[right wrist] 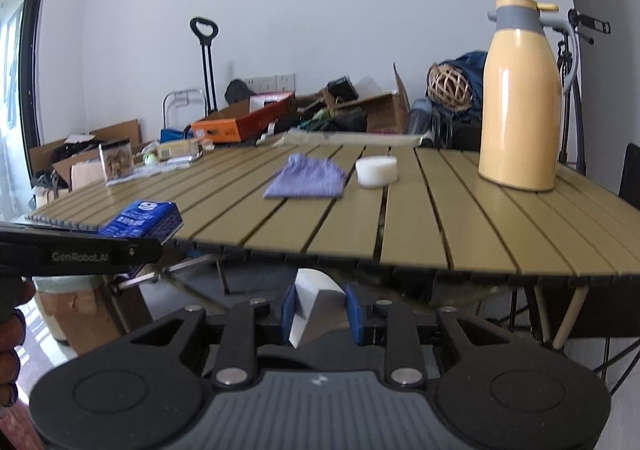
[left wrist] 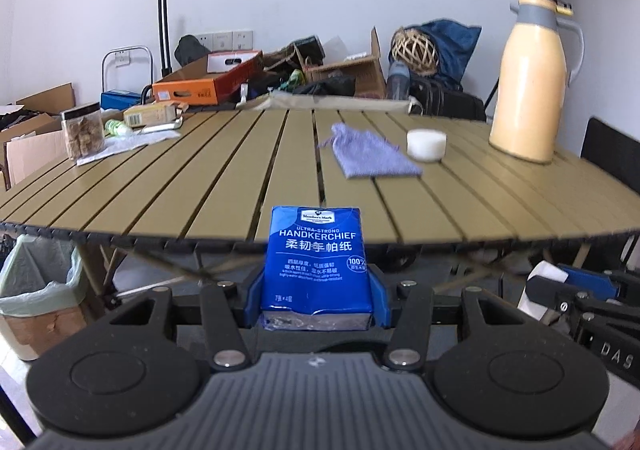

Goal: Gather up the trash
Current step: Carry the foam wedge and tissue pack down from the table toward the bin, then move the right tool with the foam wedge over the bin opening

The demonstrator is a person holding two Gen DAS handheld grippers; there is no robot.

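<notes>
My left gripper (left wrist: 318,296) is shut on a blue handkerchief tissue pack (left wrist: 318,262) and holds it upright in front of the table's near edge; the pack also shows in the right wrist view (right wrist: 142,220). My right gripper (right wrist: 318,310) is shut on a folded white paper piece (right wrist: 310,304), held just below the table edge; it also shows in the left wrist view (left wrist: 546,274). A bin with a pale green liner (left wrist: 38,290) stands on the floor at the left, under the table.
On the slatted tan table (left wrist: 240,178) lie a purple cloth pouch (left wrist: 370,152), a white round tub (left wrist: 426,144), a yellow thermos jug (left wrist: 528,86), a clear jar of snacks (left wrist: 82,130) and a small box (left wrist: 152,114). Cardboard boxes and clutter stand behind.
</notes>
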